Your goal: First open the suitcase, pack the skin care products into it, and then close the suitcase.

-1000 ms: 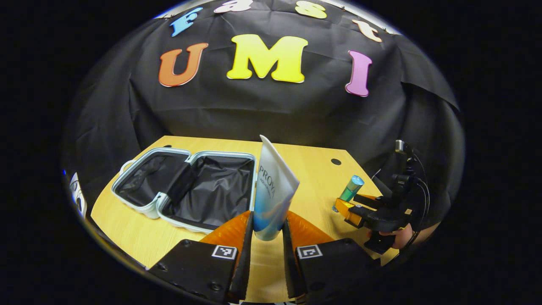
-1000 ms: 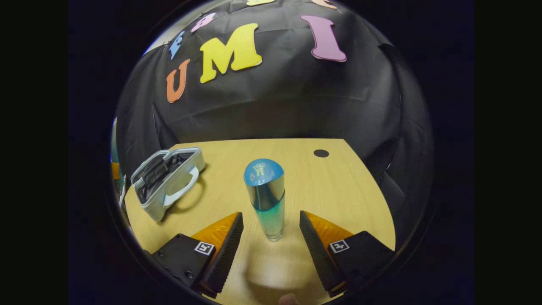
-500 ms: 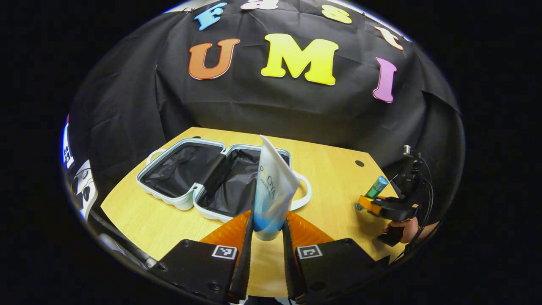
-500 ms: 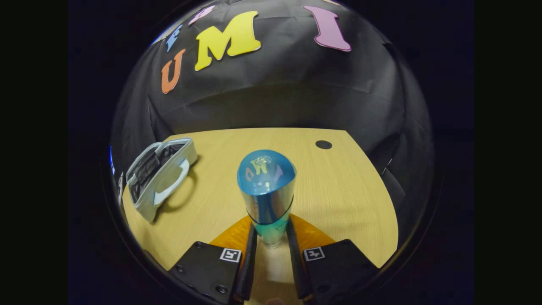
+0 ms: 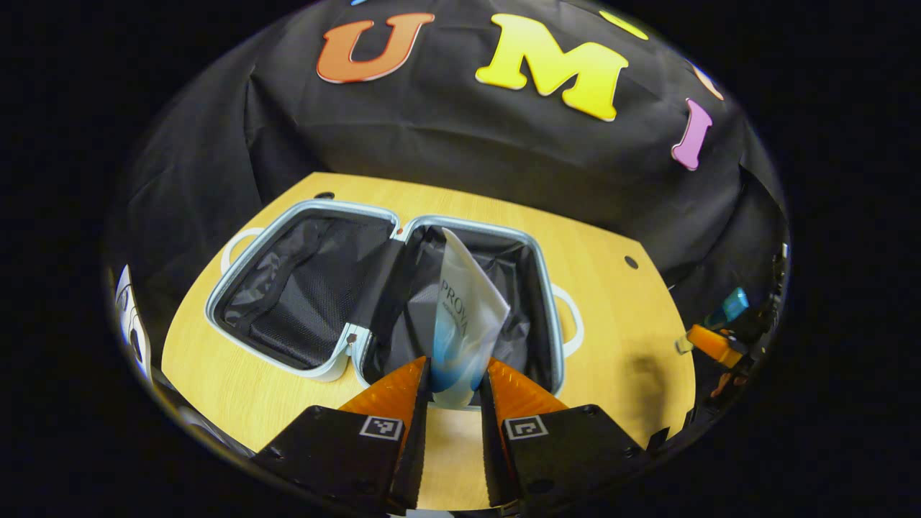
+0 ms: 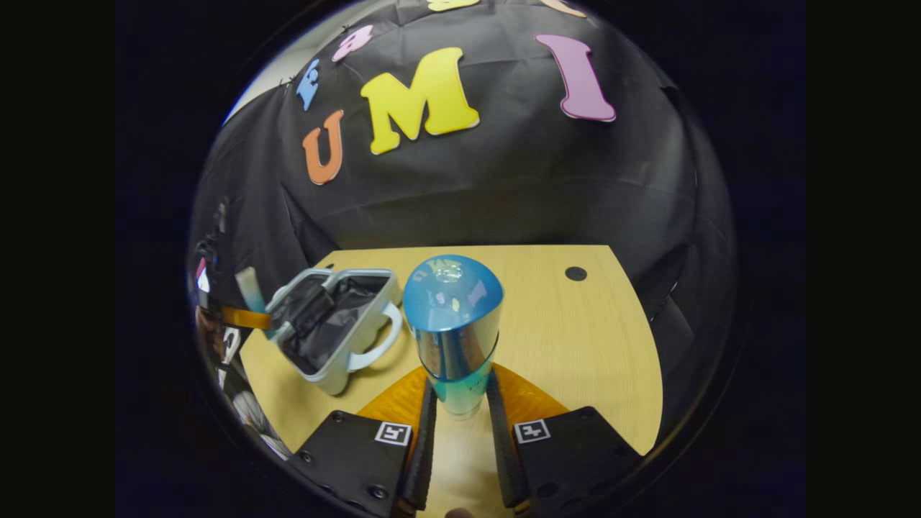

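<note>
The pale blue suitcase (image 5: 338, 363) lies open on the wooden table, both black-lined halves facing up. My left gripper (image 5: 453, 392) is shut on a white and blue tube (image 5: 460, 316), held upright over the near edge of the suitcase's right half. My right gripper (image 6: 460, 410) is shut on a teal bottle with a blue cap (image 6: 453, 324), lifted above the table. In the right gripper view the suitcase (image 6: 342, 356) sits to the left, with the left gripper and tube (image 6: 252, 291) beside it. The right gripper and its bottle (image 5: 727, 309) appear at the far right of the left gripper view.
The wooden table (image 6: 575, 338) has a small dark hole (image 6: 575, 273) near its back right corner. Black cloth walls close in behind and on both sides. White handles (image 5: 572, 324) stick out from the suitcase's sides.
My left gripper carried the tube forward and up over the suitcase's right half. My right gripper, which shut on the bottle half a second earlier, has lifted it off the table.
</note>
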Motion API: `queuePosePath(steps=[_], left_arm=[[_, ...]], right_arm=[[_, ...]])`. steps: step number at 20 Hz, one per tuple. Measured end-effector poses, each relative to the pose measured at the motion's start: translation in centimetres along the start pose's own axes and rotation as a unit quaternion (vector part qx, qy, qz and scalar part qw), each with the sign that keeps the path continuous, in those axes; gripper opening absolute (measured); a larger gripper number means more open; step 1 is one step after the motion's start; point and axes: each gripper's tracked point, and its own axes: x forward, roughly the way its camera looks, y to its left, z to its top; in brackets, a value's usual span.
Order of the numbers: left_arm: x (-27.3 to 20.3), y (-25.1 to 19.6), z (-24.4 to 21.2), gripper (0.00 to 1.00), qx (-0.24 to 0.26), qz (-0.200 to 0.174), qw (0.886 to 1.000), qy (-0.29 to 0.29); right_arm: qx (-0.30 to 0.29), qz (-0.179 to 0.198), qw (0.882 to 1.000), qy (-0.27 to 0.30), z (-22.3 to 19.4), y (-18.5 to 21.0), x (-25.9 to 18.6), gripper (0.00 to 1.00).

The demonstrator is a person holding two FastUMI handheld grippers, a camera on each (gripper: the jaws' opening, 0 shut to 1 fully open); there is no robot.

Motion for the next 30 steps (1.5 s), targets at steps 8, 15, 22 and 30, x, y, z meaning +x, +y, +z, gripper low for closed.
queuePosePath(steps=[8,15,22,30], left_arm=[[8.8,2.2,-2.6,0.36,-0.019,-0.04,0.979,0.199],[11.3,2.8,-3.0,0.36,0.019,-0.002,0.954,0.298],[12.2,2.7,-3.1,0.36,0.054,0.045,0.94,0.333],[12.3,2.0,-3.6,0.43,0.057,0.071,0.938,0.335]], right_arm=[[0.051,0.002,0.999,-0.012,0.1,3.4,-6.8,0.35],[0.077,-0.012,0.997,-0.026,0.6,2.6,-9.2,0.35],[0.096,-0.042,0.993,-0.048,0.8,-0.5,-11.3,0.35],[0.083,-0.032,0.995,-0.041,0.9,-0.1,-11.5,0.35]])
